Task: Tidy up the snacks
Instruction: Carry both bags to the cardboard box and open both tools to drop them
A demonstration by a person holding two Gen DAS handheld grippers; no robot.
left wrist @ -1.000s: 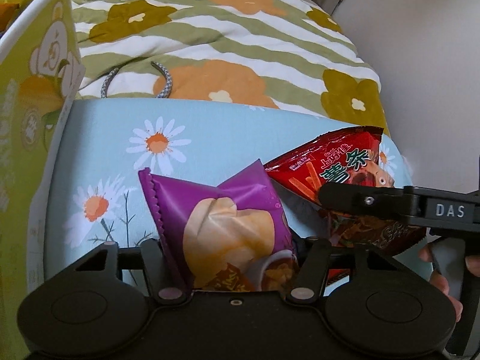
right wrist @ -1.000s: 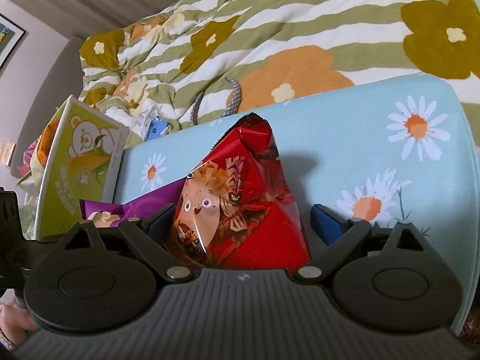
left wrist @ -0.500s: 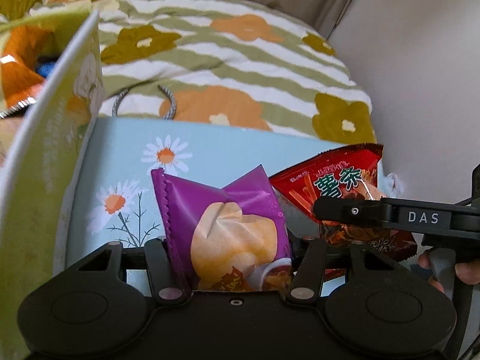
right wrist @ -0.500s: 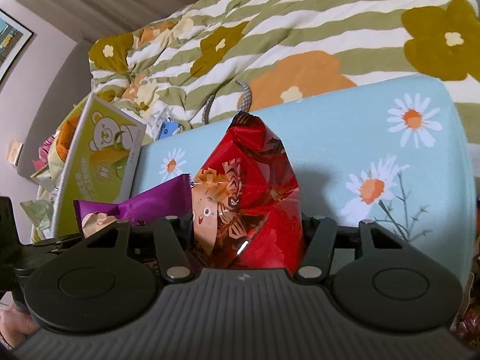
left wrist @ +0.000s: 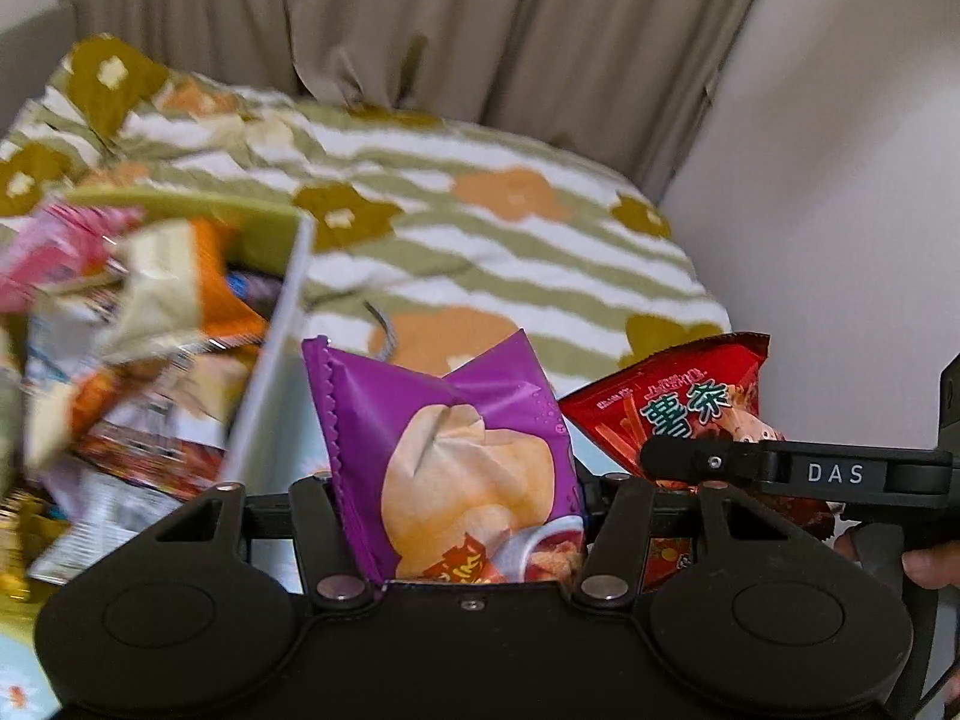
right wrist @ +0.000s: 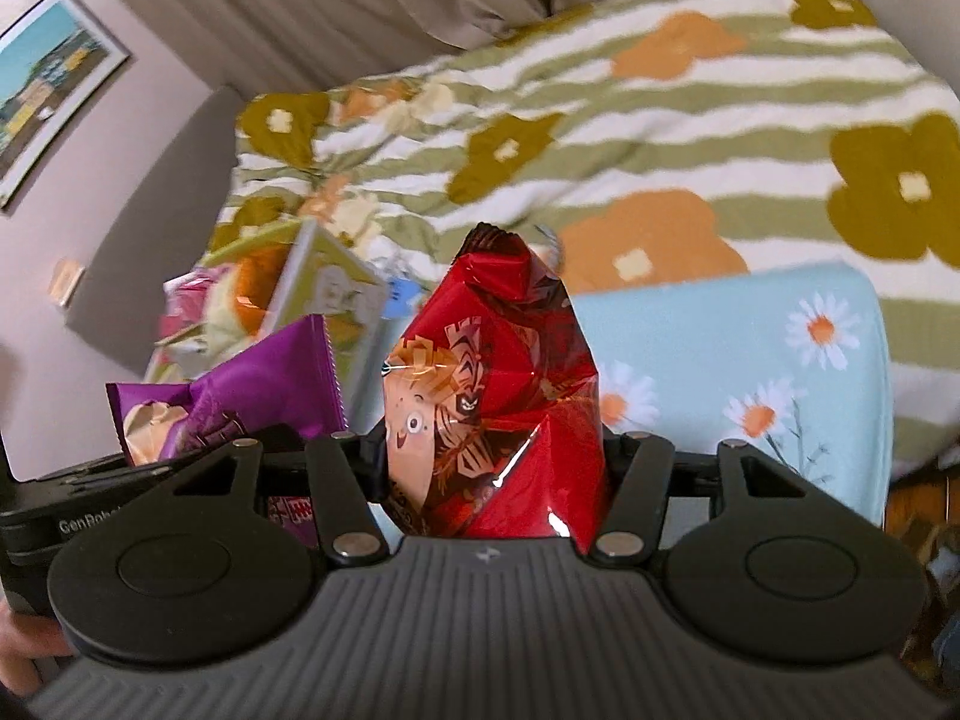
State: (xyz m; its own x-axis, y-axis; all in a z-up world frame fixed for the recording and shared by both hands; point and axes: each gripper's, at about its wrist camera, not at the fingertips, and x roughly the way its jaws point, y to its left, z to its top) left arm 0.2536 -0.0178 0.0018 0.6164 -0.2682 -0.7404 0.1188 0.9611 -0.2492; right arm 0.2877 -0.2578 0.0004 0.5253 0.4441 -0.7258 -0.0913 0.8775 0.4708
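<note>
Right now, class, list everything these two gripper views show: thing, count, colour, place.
Purple snack bag: one, purple, clamped in the left gripper.
Red snack bag: one, red, clamped in the right gripper.
Snack box: one, yellow-green and white, left of the purple bag, full of mixed packets.
Daisy cloth: one, light blue, under the bags.
Quilt: one, green-striped with flowers, behind.
Curtain: beige, background.
Picture: one, on the wall.
Left gripper: black.
Right gripper: black.
</note>
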